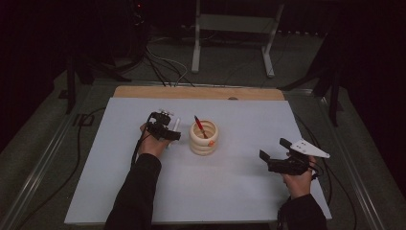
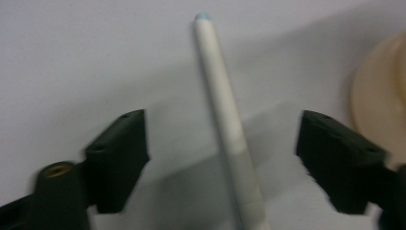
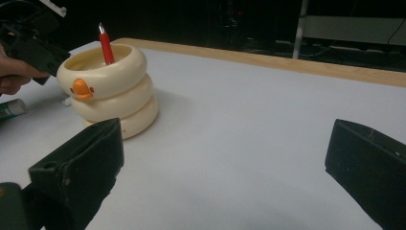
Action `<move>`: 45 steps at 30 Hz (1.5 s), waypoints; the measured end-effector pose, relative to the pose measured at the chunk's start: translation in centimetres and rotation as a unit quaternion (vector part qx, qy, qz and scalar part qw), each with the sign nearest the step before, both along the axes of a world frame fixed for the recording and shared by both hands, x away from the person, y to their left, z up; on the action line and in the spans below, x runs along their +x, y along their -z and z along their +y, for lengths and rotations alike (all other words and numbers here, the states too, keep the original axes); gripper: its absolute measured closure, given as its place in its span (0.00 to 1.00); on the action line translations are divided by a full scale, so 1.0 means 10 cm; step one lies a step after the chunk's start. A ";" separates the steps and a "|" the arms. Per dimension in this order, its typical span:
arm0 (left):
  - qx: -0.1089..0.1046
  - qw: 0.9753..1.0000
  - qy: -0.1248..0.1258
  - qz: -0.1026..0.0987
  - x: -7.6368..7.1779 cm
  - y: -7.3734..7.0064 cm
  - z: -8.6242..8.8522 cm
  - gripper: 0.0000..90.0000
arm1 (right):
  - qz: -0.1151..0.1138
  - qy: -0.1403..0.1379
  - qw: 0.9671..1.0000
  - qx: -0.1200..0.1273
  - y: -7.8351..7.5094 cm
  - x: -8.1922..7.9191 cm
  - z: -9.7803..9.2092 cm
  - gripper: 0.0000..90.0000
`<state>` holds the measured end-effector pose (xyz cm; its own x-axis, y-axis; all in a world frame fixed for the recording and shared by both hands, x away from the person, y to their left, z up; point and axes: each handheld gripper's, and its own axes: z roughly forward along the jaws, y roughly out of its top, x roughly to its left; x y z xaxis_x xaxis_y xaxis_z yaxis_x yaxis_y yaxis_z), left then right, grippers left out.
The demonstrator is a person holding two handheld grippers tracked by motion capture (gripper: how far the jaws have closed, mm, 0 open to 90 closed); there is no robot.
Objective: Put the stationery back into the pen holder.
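**White pen lined up between wide-open jaws**

White and slim, the pen (image 2: pixel 225 120) lies flat on the table (image 1: pixel 230 187) just left of the cream ringed holder (image 1: pixel 204 138), where a red pen (image 1: pixel 199 126) already stands. The left gripper (image 1: pixel 168 125) hangs over the white pen with jaws spread wide on either side and not touching it, seemingly set to close across the barrel. The right gripper (image 1: pixel 273 149) waits well apart to the right, jaws open and empty, likely kept clear of the pick-up.
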<state>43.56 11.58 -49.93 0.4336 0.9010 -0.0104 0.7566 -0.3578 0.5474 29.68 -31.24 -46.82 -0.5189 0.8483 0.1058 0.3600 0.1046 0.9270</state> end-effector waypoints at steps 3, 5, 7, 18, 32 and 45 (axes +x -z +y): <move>-0.004 1.000 0.002 0.004 0.02 0.01 -0.02 0.39 | 0.001 0.000 1.000 0.001 0.00 0.00 0.00 0.00; -0.008 1.000 0.009 0.008 0.02 0.02 -0.03 0.49 | 0.001 0.000 1.000 0.000 0.00 0.00 0.00 0.00; -0.013 1.000 0.010 0.011 0.04 0.03 -0.03 0.57 | 0.002 0.000 1.000 0.000 0.01 0.00 0.00 0.00; -0.002 1.000 0.010 0.020 0.12 0.07 -0.10 0.78 | 0.003 -0.002 1.000 0.000 0.01 0.01 0.00 0.00; 0.007 1.000 0.019 0.022 0.11 0.05 -0.08 0.88 | 0.004 -0.002 1.000 0.001 0.01 0.01 -0.01 0.00; -0.029 0.999 0.022 -0.004 0.03 -0.14 -0.01 0.88 | 0.004 -0.003 1.000 0.001 0.01 0.01 -0.01 0.00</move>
